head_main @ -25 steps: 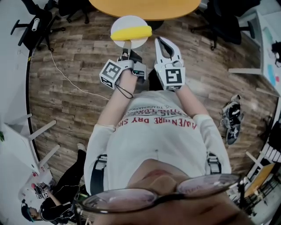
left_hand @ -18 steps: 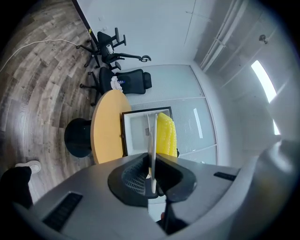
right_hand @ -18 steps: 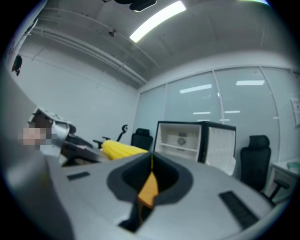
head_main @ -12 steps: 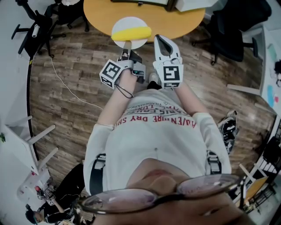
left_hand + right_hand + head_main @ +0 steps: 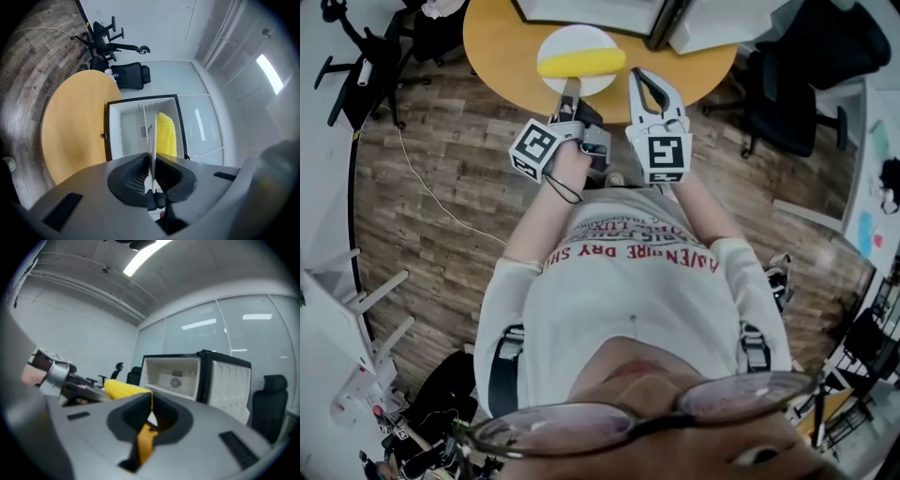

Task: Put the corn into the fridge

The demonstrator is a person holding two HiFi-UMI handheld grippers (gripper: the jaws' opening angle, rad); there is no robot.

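Carrying step, by the look of it, with delivery not yet made. Left gripper (image 5: 570, 89) pinched narrow on the rim of a white plate (image 5: 578, 37), thin edge clamped between the tongs. Yellow corn (image 5: 581, 63) lying across that plate, out over the near part of a round wooden table (image 5: 502, 66). Right gripper (image 5: 150, 401) closed tip to tip on nothing (free for steadying, if wanted). Small fridge (image 5: 125, 127) just ahead on the table, door (image 5: 229, 385) swung wide open. Next, likely: keep the plate level against rolling, reach into the open compartment, set plate and corn down inside.
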